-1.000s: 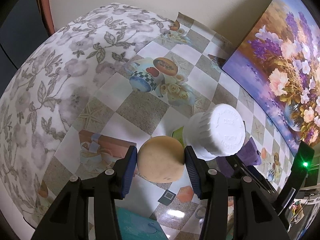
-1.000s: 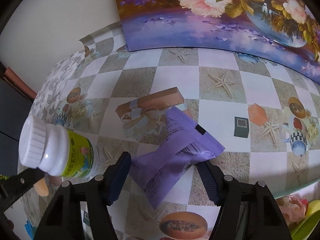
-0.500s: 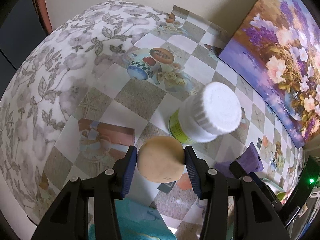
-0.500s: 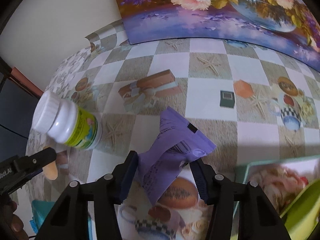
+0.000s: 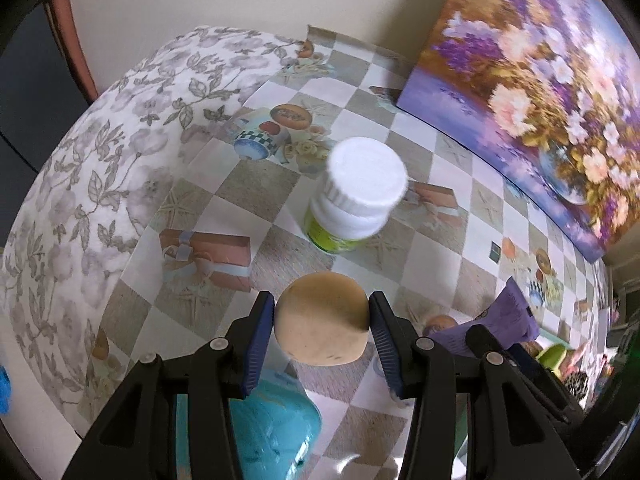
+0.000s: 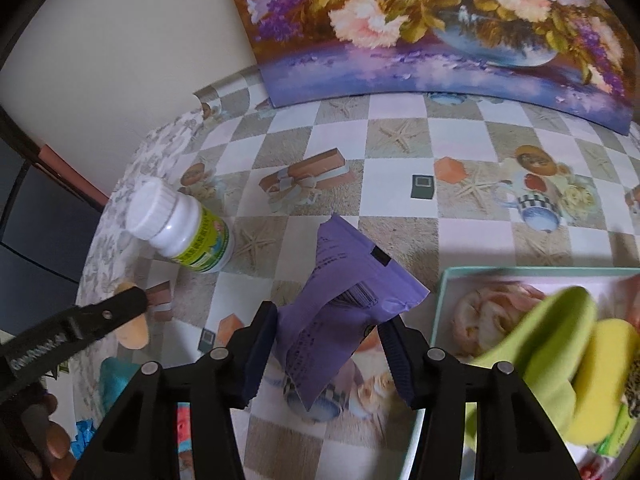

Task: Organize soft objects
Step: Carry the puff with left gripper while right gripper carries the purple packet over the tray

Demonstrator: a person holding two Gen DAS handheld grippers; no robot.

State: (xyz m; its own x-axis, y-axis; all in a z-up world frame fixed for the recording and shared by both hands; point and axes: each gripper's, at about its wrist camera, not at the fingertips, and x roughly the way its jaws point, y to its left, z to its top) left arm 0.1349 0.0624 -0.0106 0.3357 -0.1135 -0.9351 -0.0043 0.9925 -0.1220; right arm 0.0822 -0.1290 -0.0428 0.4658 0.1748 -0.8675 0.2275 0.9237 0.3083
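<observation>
My left gripper point(image 5: 322, 332) is shut on a tan, rounded soft ball point(image 5: 323, 330) and holds it above the checkered tablecloth. My right gripper point(image 6: 326, 342) is shut on a purple soft packet point(image 6: 344, 300), lifted off the table and creased between the pads. That packet point(image 5: 508, 316) and the right gripper's black fingers show at the right of the left wrist view. The left gripper's finger point(image 6: 100, 316) with the tan ball point(image 6: 134, 330) shows at the left of the right wrist view.
A white-capped bottle point(image 5: 356, 196) with a green label stands on the table point(image 6: 400, 184). A pale green box point(image 6: 444, 292) at the right holds soft items, green and yellow ones on top. A teal object point(image 5: 272, 424) lies below the left gripper. A flower painting point(image 6: 440, 20) leans on the wall.
Both grippers rose and drew back from the bottle. The right gripper's jaws closed on the purple packet and lifted it. The green box came into the right wrist view.
</observation>
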